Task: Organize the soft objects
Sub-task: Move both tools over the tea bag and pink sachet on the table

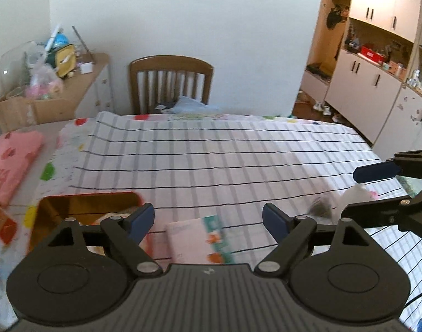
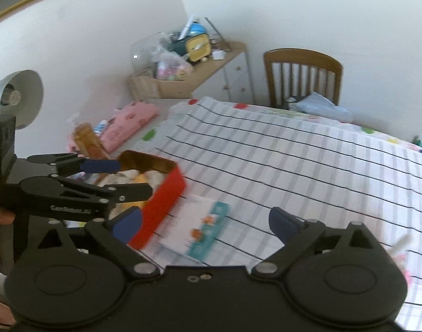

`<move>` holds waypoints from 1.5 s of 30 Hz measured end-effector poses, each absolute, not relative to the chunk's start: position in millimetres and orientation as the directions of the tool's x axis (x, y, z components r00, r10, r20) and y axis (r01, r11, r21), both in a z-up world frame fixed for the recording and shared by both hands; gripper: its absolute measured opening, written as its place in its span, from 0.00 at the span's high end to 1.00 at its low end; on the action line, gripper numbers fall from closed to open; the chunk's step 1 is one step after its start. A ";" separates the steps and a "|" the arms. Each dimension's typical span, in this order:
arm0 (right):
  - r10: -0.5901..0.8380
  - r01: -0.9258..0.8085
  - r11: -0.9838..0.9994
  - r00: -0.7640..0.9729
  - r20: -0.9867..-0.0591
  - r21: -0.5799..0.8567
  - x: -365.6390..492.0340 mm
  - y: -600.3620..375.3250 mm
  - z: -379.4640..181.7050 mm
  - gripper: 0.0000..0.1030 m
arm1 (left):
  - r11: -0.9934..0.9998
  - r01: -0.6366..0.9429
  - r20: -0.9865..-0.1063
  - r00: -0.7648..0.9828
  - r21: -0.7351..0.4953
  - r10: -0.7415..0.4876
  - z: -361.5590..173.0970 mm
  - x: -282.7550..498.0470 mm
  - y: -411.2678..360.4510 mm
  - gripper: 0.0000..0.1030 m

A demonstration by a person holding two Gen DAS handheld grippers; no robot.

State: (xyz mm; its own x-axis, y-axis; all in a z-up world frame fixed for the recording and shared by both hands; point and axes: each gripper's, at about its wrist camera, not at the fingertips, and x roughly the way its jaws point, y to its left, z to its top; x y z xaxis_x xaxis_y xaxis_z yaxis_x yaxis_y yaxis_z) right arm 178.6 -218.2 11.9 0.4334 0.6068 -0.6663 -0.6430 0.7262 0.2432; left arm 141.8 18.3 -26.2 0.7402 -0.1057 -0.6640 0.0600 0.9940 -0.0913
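Observation:
A red tin (image 1: 86, 195) with a gold inside stands at the near left of the checked tablecloth (image 1: 211, 152). In the right wrist view the tin (image 2: 164, 202) holds pale and orange soft things (image 2: 148, 178). A pink and teal tissue packet (image 1: 199, 238) lies flat beside it, under my left gripper (image 1: 208, 221), which is open and empty. The right gripper (image 2: 206, 224) is also open and empty, above the packet (image 2: 197, 227). A blurred grey and white soft thing (image 1: 324, 209) lies at the right, near the right gripper (image 1: 362, 193). The left gripper (image 2: 128, 179) hangs over the tin.
A pink folded cloth (image 2: 128, 127) and an orange packet (image 2: 88, 141) lie at the table's left end. A wooden chair (image 1: 170, 83) stands at the far edge. A cluttered sideboard (image 1: 81, 88) is at the left, white cabinets (image 1: 362, 88) at the right, a lamp (image 2: 20, 94) near the wall.

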 end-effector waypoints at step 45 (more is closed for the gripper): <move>0.289 -0.910 0.408 0.048 -0.956 0.078 324.6 -278.0 -96.4 0.20 | 0.948 0.312 -0.770 0.587 -0.067 -0.248 -152.8 246.9 -154.5 0.16</move>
State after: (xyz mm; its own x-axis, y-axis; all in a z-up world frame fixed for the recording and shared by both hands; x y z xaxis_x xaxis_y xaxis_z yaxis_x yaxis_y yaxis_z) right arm 324.6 -278.0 -96.4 0.0478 0.2892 -0.9561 -0.9099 0.4075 0.0777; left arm 246.9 -154.5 -152.8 0.5874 -0.2478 -0.7704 0.3115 0.9478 -0.0673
